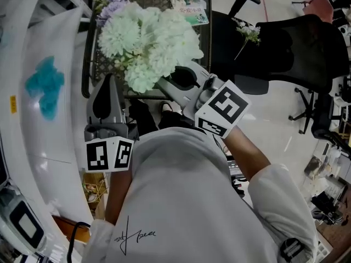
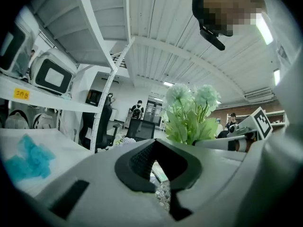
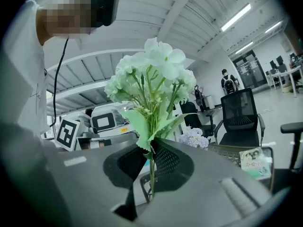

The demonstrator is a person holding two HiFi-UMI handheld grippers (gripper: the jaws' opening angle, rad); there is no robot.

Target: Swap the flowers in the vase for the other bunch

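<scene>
Office chairs [image 1: 296,43] behind: right tongs [image 3: 150,171] grasp the white bunch [image 1: 148,43] by its stems, holding it upright for the swap; left tongs [image 2: 156,174], clenched empty, hover at eight o'clock.

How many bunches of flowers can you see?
2. The white-green bunch is gripped in the jaws of the right gripper; the purple bunch sits behind it on the mesh table. A small sprig lies on the black chair; others may be hidden.
</scene>
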